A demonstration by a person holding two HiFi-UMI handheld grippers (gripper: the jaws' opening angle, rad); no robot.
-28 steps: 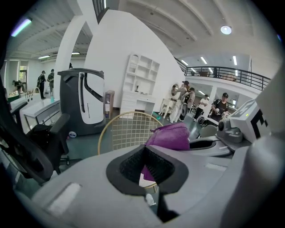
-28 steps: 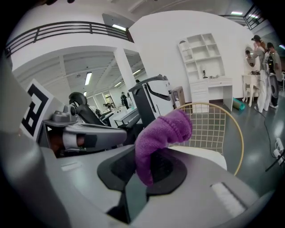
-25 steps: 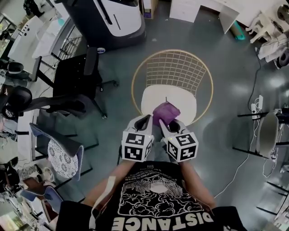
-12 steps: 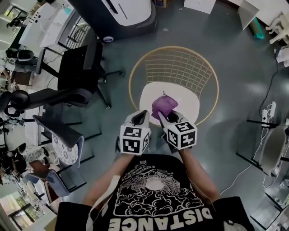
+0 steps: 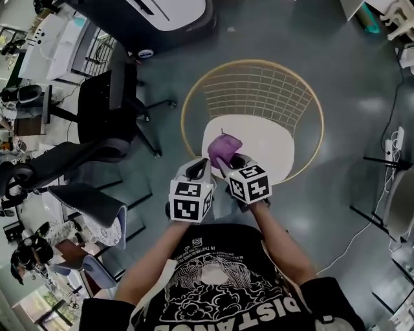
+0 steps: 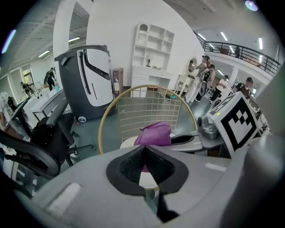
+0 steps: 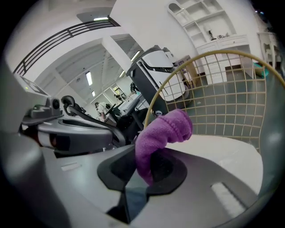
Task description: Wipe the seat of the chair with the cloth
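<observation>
A round chair with a gold wire back [image 5: 259, 90] and a white seat [image 5: 265, 145] stands in front of me. My right gripper [image 5: 224, 163] is shut on a purple cloth [image 5: 223, 149], held over the seat's near left part; whether the cloth touches the seat I cannot tell. In the right gripper view the cloth [image 7: 161, 133] sticks up from between the jaws, with the seat [image 7: 222, 149] beyond. My left gripper [image 5: 200, 170] is shut and empty, just left of the right one at the seat's near edge. The left gripper view shows the cloth [image 6: 153, 133] ahead.
Black office chairs [image 5: 103, 106] stand to the left on the grey floor. A large dark and white machine [image 5: 162, 19] is behind the wire chair. A patterned chair [image 5: 97, 216] is at the lower left. Cables and stands [image 5: 381, 161] are at the right.
The right gripper with the cloth has shifted left along the seat's near part. The left gripper stayed close beside it. My head view has drifted, so the chair sits slightly higher.
</observation>
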